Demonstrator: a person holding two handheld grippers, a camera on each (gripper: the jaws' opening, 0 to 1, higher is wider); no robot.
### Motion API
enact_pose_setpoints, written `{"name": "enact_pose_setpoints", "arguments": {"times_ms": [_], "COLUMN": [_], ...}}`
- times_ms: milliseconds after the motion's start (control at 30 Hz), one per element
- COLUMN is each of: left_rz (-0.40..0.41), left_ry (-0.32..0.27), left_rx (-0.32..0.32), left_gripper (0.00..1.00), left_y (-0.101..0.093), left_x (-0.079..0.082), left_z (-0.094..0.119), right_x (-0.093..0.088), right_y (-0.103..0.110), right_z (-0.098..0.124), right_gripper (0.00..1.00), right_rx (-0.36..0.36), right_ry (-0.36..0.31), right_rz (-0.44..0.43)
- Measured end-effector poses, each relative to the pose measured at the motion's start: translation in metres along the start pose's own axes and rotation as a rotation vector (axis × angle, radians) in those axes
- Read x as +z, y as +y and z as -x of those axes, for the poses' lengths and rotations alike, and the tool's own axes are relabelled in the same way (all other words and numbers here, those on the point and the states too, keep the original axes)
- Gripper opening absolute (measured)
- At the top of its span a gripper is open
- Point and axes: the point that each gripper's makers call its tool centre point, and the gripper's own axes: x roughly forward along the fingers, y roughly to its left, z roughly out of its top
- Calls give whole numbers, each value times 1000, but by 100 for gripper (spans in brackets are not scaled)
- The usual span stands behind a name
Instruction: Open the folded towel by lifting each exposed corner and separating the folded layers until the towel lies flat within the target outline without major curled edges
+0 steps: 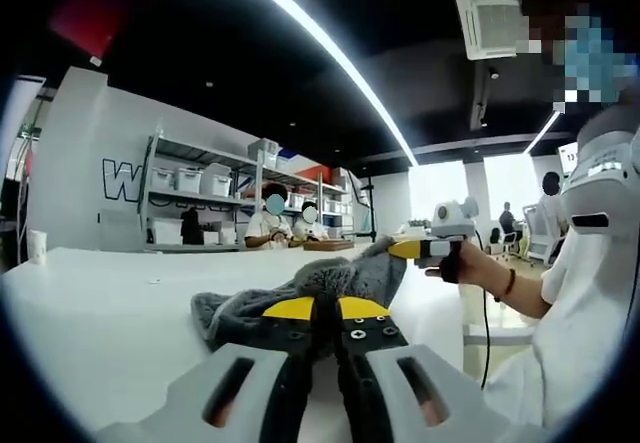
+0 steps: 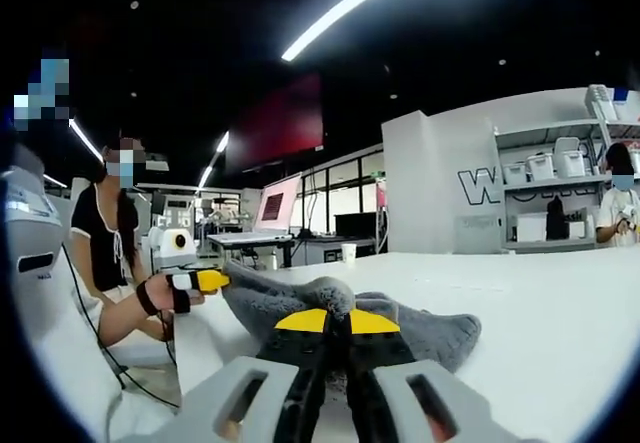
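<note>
A grey fluffy towel (image 1: pixel 250 308) lies bunched on the white table (image 1: pixel 100 303). My left gripper (image 1: pixel 325 311) has its yellow-tipped jaws shut on the towel's near edge. From the right, my right gripper (image 1: pixel 400 249) pinches a raised part of the towel, held by a person's hand (image 1: pixel 468 265). In the right gripper view the towel (image 2: pixel 420 328) spreads across the table (image 2: pixel 560 303), with my right gripper (image 2: pixel 337 321) shut on its near fold. From the left, the left gripper (image 2: pixel 218 281) holds a lifted end of the towel.
Shelves with white bins (image 1: pixel 200 178) and seated people (image 1: pixel 270 225) stand beyond the table's far edge. A paper cup (image 1: pixel 37 246) sits at the far left. A person in white (image 1: pixel 590 293) stands close on the right. Another cup (image 2: pixel 348 252) and desks (image 2: pixel 250 238) lie further off.
</note>
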Motion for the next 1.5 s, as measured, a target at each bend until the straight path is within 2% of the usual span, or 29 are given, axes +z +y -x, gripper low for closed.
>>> {"name": "enact_pose_setpoints", "arguments": {"times_ms": [200, 233, 333, 400, 467, 533, 600, 800, 967, 1100, 1200, 1467, 1500], "left_rz": [-8, -35, -44, -42, -64, -50, -55, -113, -129, -171, -181, -217, -222], "left_ry": [8, 25, 29, 34, 52, 56, 69, 110, 114, 158, 174, 223, 228], "left_rx": [-18, -15, -23, -37, -84, -113, -117, -151, -156, -212, -221, -284, -284], "left_gripper": [4, 4, 4, 4, 4, 4, 4, 4, 4, 5, 5, 7, 7], "left_y": [-2, -4, -6, -9, -16, -20, -20, -27, -27, -34, -37, -46, -47], "left_x": [-2, -4, -5, -7, -11, -14, -16, -23, -24, -32, -35, -44, -46], "left_z": [2, 3, 3, 4, 6, 8, 9, 11, 13, 18, 20, 27, 28], "right_x": [-5, -7, -10, -12, -14, -16, -18, -25, -29, -33, -39, -44, -48], "right_y": [5, 7, 8, 7, 10, 16, 17, 28, 30, 34, 37, 41, 44], "right_z": [5, 6, 8, 9, 10, 11, 11, 16, 20, 22, 23, 28, 29], "right_gripper": [0, 0, 0, 0, 0, 0, 0, 0, 0, 0, 0, 2, 3], "right_rx": [22, 27, 31, 33, 44, 73, 78, 135, 153, 167, 187, 212, 233], "right_ry": [3, 4, 3, 2, 2, -5, -4, 11, 18, 39, 70, 98, 122], "right_rz": [-3, -4, 0, -15, -11, 5, -7, 67, 77, 135, 170, 183, 194]}}
